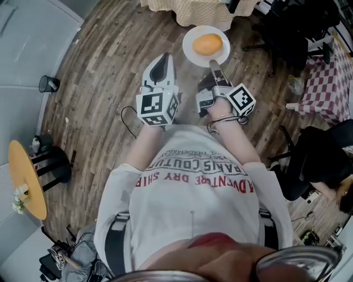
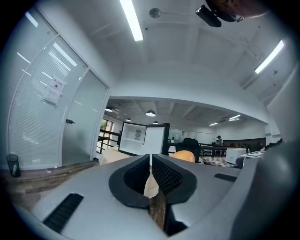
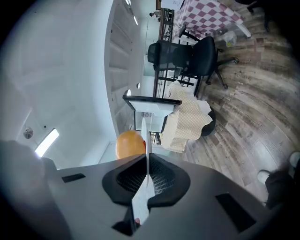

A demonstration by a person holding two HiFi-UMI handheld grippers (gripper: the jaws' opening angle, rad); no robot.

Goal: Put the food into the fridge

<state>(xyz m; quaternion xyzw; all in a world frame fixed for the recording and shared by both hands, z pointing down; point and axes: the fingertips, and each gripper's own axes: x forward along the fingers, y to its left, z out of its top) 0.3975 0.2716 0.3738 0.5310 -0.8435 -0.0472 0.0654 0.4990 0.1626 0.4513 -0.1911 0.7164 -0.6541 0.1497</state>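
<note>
A white plate (image 1: 190, 53) carries an orange bun (image 1: 207, 44) in front of me over the wood floor. My right gripper (image 1: 212, 65) is shut on the plate's near rim. In the right gripper view the plate (image 3: 146, 140) shows edge-on between the closed jaws, with the bun (image 3: 130, 144) on its left side. My left gripper (image 1: 165, 58) hangs beside it on the left, shut with nothing in it. An open white fridge (image 2: 143, 138) stands far ahead in the left gripper view, and the fridge (image 3: 150, 115) also shows beyond the plate.
A table with a cream checked cloth (image 1: 187, 11) stands just ahead, next to the fridge. Black office chairs (image 1: 287, 33) and a red-checked table (image 1: 331, 82) are to the right, where a person (image 1: 320, 160) sits. A round yellow table (image 1: 25, 176) and a black bin (image 1: 48, 83) stand left.
</note>
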